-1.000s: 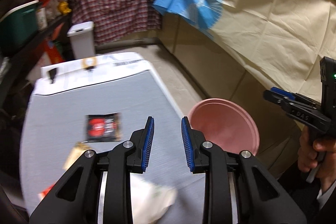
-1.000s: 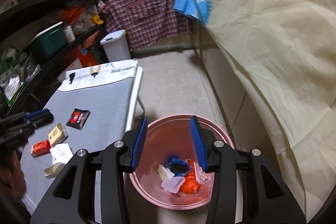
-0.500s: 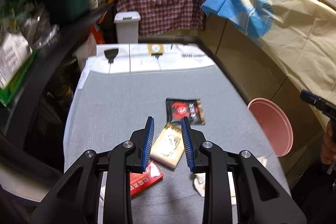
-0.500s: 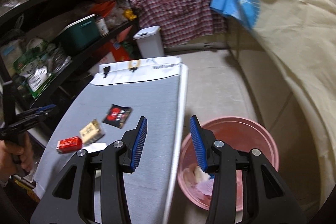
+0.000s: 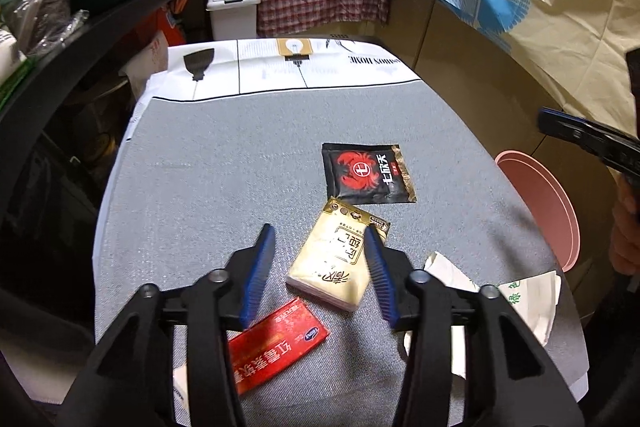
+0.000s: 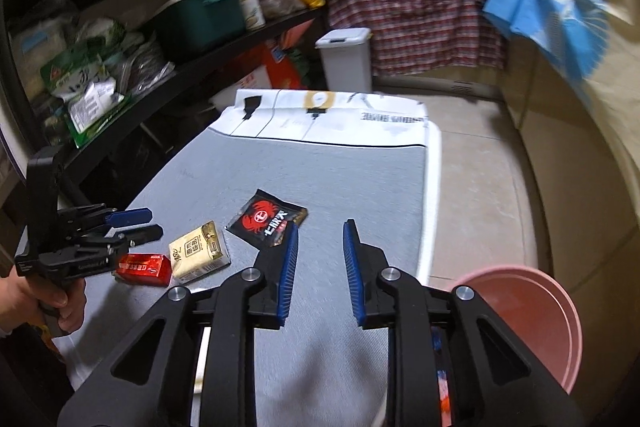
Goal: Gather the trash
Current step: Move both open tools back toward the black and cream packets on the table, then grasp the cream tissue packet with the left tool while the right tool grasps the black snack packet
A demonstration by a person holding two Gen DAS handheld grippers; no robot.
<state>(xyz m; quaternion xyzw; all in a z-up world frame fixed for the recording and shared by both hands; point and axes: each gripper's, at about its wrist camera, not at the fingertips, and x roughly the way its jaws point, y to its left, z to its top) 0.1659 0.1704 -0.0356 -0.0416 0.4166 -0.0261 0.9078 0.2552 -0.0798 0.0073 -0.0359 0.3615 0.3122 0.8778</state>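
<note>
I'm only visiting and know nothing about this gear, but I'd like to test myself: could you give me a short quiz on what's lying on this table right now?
1. True or false: the left gripper is already clamped on the red box.
2. Which item lies farthest up the grey table from the left gripper: A) the cream tissue pack, B) the black crab sachet, C) the red box?
3. What colour is the tub beside the table?

Key
1. False: its jaws stand apart, empty, above the tissue pack.
2. B.
3. Pink.
</note>
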